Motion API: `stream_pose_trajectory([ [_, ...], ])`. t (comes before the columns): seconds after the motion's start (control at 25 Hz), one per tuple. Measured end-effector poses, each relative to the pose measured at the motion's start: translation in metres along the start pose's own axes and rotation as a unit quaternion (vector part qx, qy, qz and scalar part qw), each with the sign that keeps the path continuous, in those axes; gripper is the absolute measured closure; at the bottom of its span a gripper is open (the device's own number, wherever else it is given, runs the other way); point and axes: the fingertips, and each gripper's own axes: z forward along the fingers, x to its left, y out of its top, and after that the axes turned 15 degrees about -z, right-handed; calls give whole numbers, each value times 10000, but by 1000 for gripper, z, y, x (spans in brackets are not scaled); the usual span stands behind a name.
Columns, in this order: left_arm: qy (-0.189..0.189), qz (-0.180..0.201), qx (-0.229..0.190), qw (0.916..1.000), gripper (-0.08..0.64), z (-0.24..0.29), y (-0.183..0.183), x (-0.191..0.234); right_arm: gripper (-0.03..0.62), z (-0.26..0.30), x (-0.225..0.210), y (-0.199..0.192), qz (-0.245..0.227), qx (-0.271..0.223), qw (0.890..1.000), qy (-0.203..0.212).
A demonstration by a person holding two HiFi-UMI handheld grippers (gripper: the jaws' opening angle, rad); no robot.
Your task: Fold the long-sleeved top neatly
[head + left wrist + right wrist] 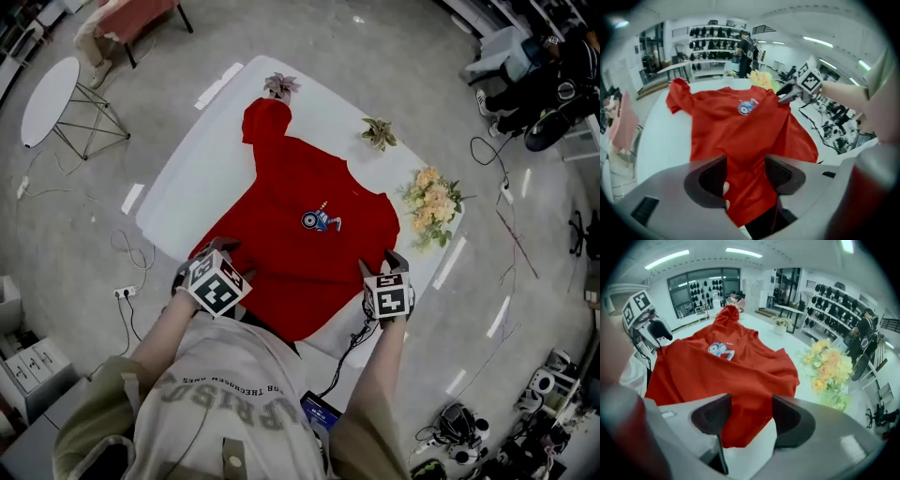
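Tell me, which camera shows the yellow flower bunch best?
The right gripper view: the flower bunch stands close and large beside the red top. The head view shows the bunch small from above; the left gripper view shows only a yellow patch beyond the top.

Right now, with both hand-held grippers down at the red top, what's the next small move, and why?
Probably close both on the cloth. The left hand-held gripper and the right hand-held gripper each stand open with fabric of the red top between the jaws, unpinched, and the top lies spread on the white table.
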Motion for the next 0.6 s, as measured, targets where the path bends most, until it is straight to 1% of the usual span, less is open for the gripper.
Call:
stream_pose_trajectory([
  [0.04, -180, 212, 236, 9993, 316, 12, -5, -10, 333, 7, 3, -7, 125, 137, 9998, 72],
  [0.08, -241, 505, 511, 9971, 304, 24, -14, -14, 333, 12, 6, -12, 312, 214, 9992, 131],
  [0.12, -217, 874, 722, 9933, 287, 31, -21, -14, 333, 15, 6, -14, 521, 233, 9983, 151],
  [0.16, -184, 1239, 818, 9888, 285, 33, -25, -12, 333, 14, 5, -14, 690, 234, 9973, 124],
  [0.2, -212, 1488, 806, 9854, 284, 30, -26, -11, 333, 12, 3, -13, 793, 229, 9966, 52],
  [0.24, -317, 1562, 699, 9847, 284, 23, -22, -10, 333, 5, 0, -7, 860, 190, 9961, -61],
  [0.28, -462, 1486, 512, 9865, 285, 12, -15, -8, 333, -6, -3, 3, 932, 68, 9954, -216],
  [0.36, -682, 1192, 30, 9905, 284, -15, 7, 7, 333, -39, -7, 40, 1118, -469, 9909, -590],
  [0.44, -681, 976, -407, 9921, 284, -41, 33, 37, 333, -71, -5, 91, 1220, -1117, 9826, -850],
  [0.52, -561, 807, -707, 9926, 285, -57, 56, 73, 333, -83, 4, 144, 1218, -1658, 9748, -862],
  [0.6, -421, 668, -905, 9928, 285, -63, 77, 107, 333, -69, 17, 196, 1156, -2058, 9695, -663],
])
